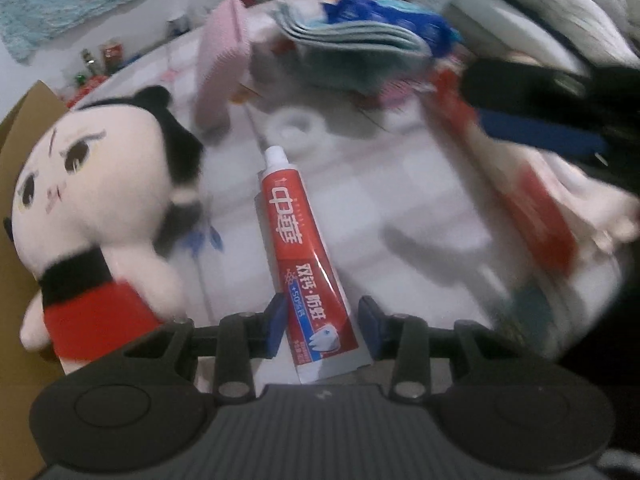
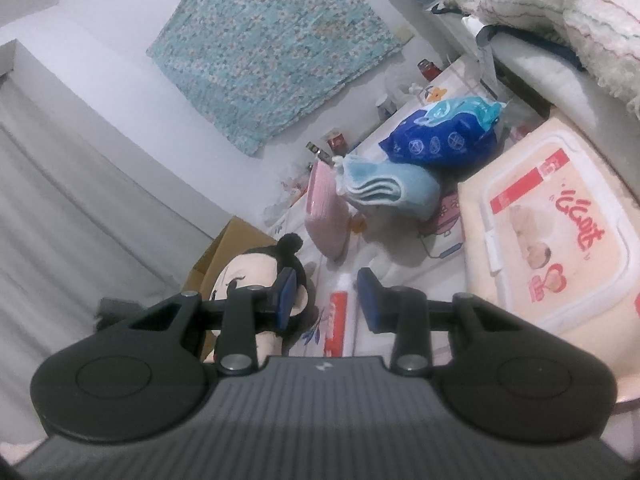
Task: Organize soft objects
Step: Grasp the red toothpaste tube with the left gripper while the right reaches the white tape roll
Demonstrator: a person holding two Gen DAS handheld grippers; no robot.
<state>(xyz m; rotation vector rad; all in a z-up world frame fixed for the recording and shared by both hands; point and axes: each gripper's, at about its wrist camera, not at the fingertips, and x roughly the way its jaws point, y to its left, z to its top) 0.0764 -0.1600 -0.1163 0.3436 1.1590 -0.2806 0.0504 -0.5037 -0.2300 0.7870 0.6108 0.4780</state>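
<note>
A plush doll point(image 1: 92, 208) with black hair and a red shirt lies at the left, against a cardboard box point(image 1: 16, 144). A red toothpaste tube point(image 1: 298, 240) lies on the white cloth, its flat end between the open fingers of my left gripper point(image 1: 322, 328). My right gripper point(image 2: 328, 296) is open and empty above the tube point(image 2: 338, 316), with the doll's head point(image 2: 248, 276) to its left. In the left wrist view it shows blurred at the right point(image 1: 532, 120). Folded blue towels point(image 2: 384, 190), a pink pack point(image 2: 324, 216) and a blue bag point(image 2: 444, 136) lie further back.
A large wet-wipes pack point(image 2: 556, 232) lies at the right. Small jars and cans point(image 2: 336, 142) stand along the wall under a hanging teal cloth point(image 2: 272, 48). Stacked bedding point(image 2: 560, 12) fills the far right. A white tape roll point(image 1: 298, 124) lies beyond the tube.
</note>
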